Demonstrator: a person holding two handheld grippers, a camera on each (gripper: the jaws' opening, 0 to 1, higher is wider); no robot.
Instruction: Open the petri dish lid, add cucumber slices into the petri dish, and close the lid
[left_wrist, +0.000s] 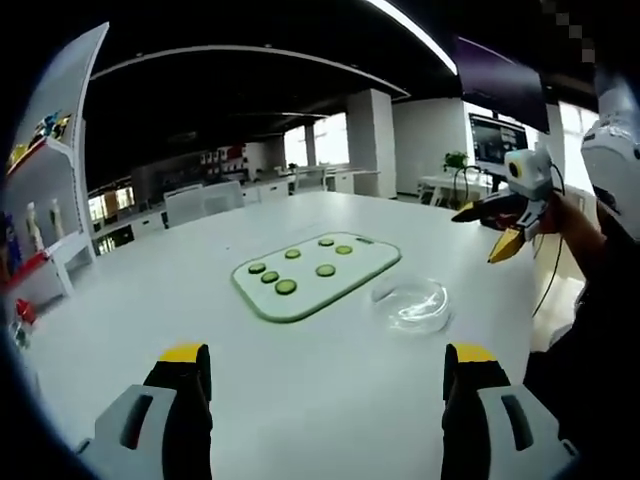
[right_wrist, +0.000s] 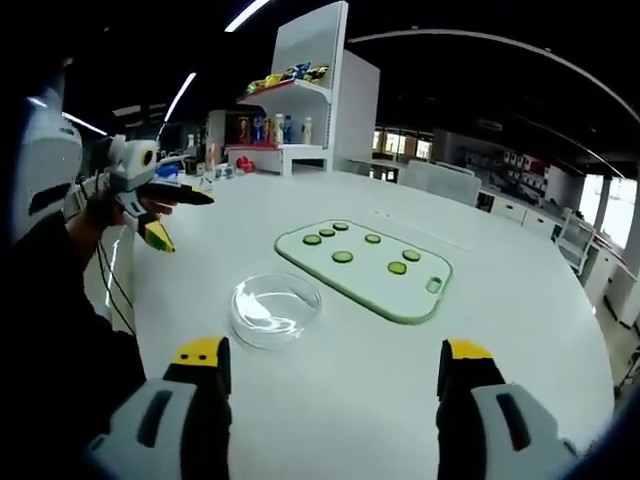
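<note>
With both my left gripper (left_wrist: 325, 385) and right gripper (right_wrist: 333, 385) wide open and empty, I should approach the lidded petri dish (right_wrist: 275, 309), beside the cucumber slices (right_wrist: 343, 257) on the cutting board (right_wrist: 430, 300) mid-table (right_wrist: 520, 340), level and grip the lid's rim.

Petri dish lid (right_wrist: 275, 308) indistinct (clear glass); shelf items (right_wrist: 272, 128) tiny.
</note>
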